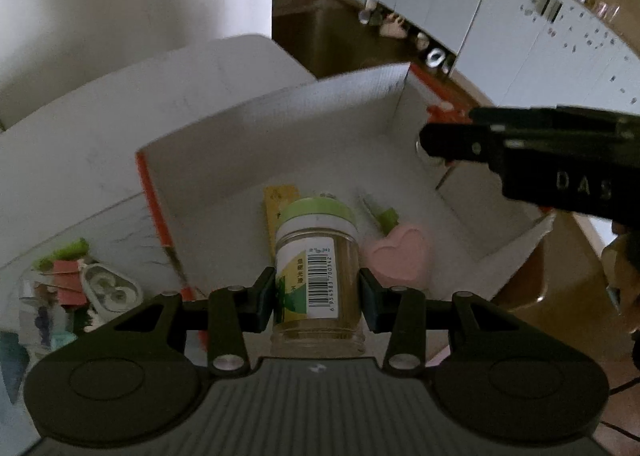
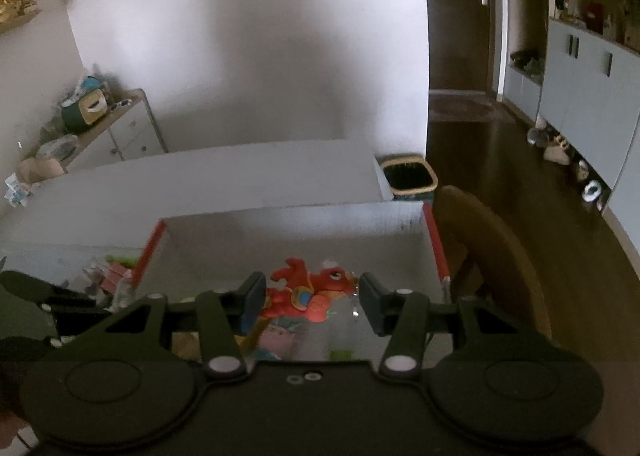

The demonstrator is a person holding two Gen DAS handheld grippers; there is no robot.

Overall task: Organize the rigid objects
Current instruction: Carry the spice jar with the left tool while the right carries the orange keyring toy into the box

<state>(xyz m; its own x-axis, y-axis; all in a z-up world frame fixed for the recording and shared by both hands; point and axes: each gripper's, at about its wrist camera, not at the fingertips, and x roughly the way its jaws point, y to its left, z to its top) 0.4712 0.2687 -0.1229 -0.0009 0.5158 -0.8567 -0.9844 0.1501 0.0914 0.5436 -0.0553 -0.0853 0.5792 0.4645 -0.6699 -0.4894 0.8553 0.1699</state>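
Observation:
My left gripper point(image 1: 318, 298) is shut on a glass jar point(image 1: 318, 276) with a green lid and a barcode label, held over the near edge of an open white cardboard box point(image 1: 280, 116) with orange trim. Inside the box lie a pink heart-shaped object point(image 1: 400, 256), a yellow strip point(image 1: 276, 200) and a green-tipped piece point(image 1: 386, 216). My right gripper point(image 2: 312, 302) is open above the same box point(image 2: 296, 224), with a red toy figure point(image 2: 312, 292) lying below and between its fingers. The right gripper also shows from the side in the left wrist view point(image 1: 520, 152).
A pile of small items, with red binder clips point(image 1: 68, 284) and a white oval case point(image 1: 110, 290), lies on the table left of the box. A wooden chair point(image 2: 492, 256) stands right of the box. A waste bin point(image 2: 408, 176) stands beyond the table.

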